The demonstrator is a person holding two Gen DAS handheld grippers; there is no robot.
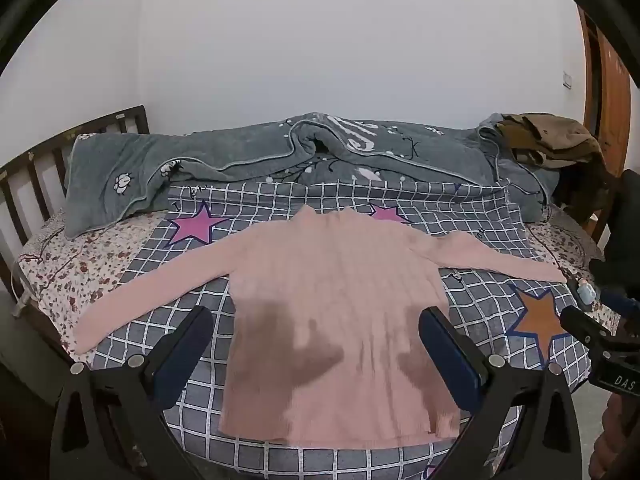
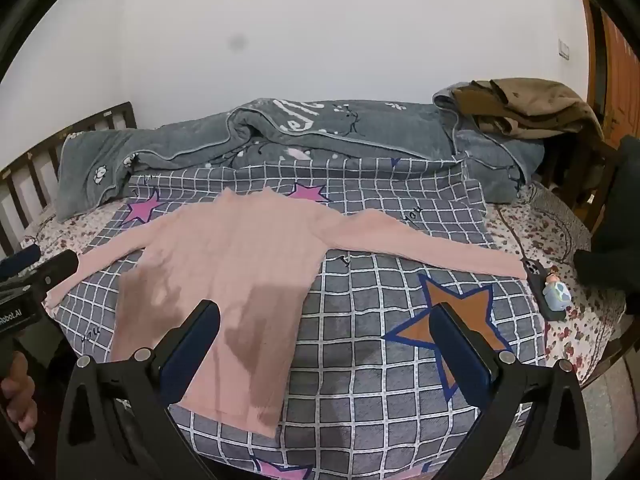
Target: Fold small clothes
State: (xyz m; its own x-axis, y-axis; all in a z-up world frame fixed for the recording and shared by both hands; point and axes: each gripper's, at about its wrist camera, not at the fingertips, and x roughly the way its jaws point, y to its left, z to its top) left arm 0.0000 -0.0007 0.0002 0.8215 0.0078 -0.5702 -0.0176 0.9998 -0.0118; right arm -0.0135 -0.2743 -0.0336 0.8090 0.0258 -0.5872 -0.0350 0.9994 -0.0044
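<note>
The pink top (image 1: 336,320) lies flat on the checked sheet (image 1: 480,296), sleeves spread to nine and three o'clock, I think so that folding can begin. The left tongs (image 1: 316,344) hover above its body, jaws wide apart, holding nothing. The right tongs (image 2: 324,340) are also apart and empty; the top sits at their ten o'clock.
</note>
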